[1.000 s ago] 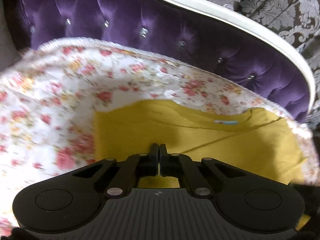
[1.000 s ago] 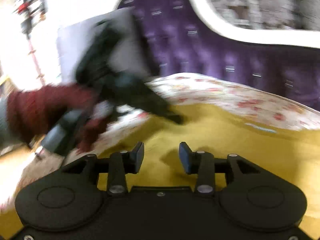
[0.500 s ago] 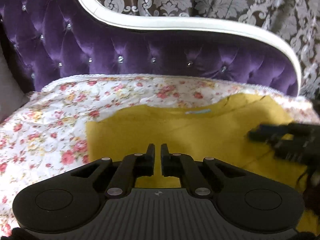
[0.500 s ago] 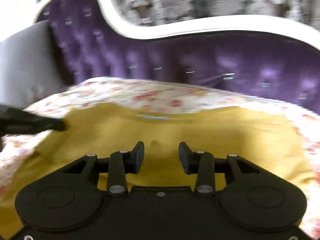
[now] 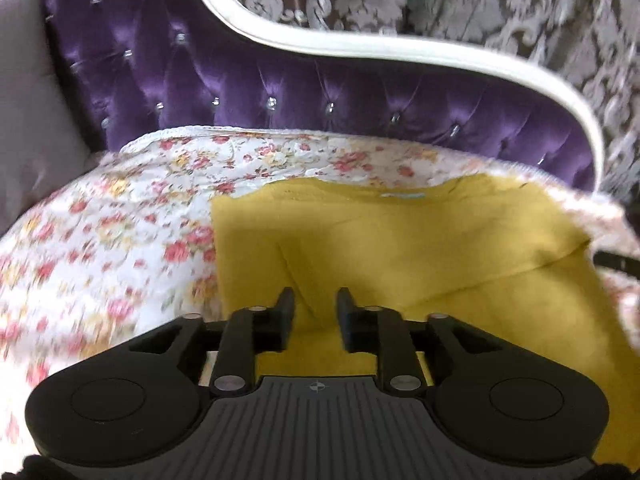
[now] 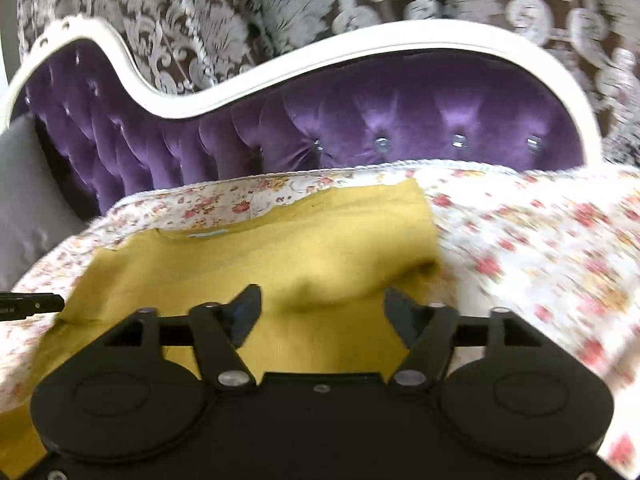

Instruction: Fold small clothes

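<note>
**Both jaws freed, garment half folded**

Jaws on your left gripper (image 5: 312, 304) and right gripper (image 6: 322, 304) have just been opening, and nothing sits between them. The mustard-yellow knit garment (image 5: 400, 248) lies flat on the floral quilted bedspread (image 5: 120, 232), its collar at twelve o'clock. Smooth the puckers before you pinch an edge for another fold.

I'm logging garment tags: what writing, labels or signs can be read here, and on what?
None legible.
Neck label on the yellow shirt: pale blue strip, too small and blurred to read.
Left gripper: a small round crosshair mark on its body, no words.
</note>
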`<state>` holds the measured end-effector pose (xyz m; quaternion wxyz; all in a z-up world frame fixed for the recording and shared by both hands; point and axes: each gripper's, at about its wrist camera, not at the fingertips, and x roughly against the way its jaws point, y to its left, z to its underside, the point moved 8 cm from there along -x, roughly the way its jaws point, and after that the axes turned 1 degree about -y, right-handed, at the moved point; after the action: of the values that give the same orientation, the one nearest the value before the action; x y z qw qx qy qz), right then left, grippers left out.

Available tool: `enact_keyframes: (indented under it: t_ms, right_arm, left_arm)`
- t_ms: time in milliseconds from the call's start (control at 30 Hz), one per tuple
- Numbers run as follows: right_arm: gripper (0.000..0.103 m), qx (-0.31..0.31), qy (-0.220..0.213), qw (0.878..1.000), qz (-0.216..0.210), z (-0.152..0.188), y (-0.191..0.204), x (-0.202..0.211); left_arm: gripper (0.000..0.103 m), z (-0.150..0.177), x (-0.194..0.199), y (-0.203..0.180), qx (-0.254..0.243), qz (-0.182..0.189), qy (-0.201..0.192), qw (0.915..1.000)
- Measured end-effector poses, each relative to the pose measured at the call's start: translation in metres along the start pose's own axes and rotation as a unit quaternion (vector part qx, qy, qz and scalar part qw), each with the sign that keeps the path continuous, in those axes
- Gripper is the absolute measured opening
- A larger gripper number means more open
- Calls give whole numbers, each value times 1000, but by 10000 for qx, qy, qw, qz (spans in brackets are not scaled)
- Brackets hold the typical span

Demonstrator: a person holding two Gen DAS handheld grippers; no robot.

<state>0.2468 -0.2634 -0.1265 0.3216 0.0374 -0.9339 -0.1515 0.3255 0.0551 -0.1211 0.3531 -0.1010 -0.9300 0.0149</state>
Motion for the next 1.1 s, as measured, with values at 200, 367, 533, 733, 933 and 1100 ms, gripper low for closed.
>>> enact_keyframes:
  t_ms: [200, 367, 533, 733, 933, 1100]
  right_arm:
    - [87, -333, 177, 9993, 20, 37, -17, 68]
    - [90, -670, 288, 9973, 130, 68, -29, 112]
    - [95, -892, 376, 9952, 170, 93, -34, 140]
    - [95, -1011, 404, 9939, 180, 119, -40, 165]
    - [95, -1149, 406, 9925, 102, 136, -42, 174]
    - [95, -1381, 339, 9898, -65, 142, -47, 173]
  left_arm:
    - [45, 41, 59, -11, 268, 222, 24, 9994]
    - [59, 80, 103, -17, 402, 216, 36, 9990]
    - [61, 112, 130, -23, 445, 204, 146, 9987]
    - [61, 140, 153, -21, 633, 204, 190, 9976]
    - [61, 158, 161, -23, 593, 227, 238, 9977]
    - [61, 170, 164, -29, 421, 212, 163, 9988]
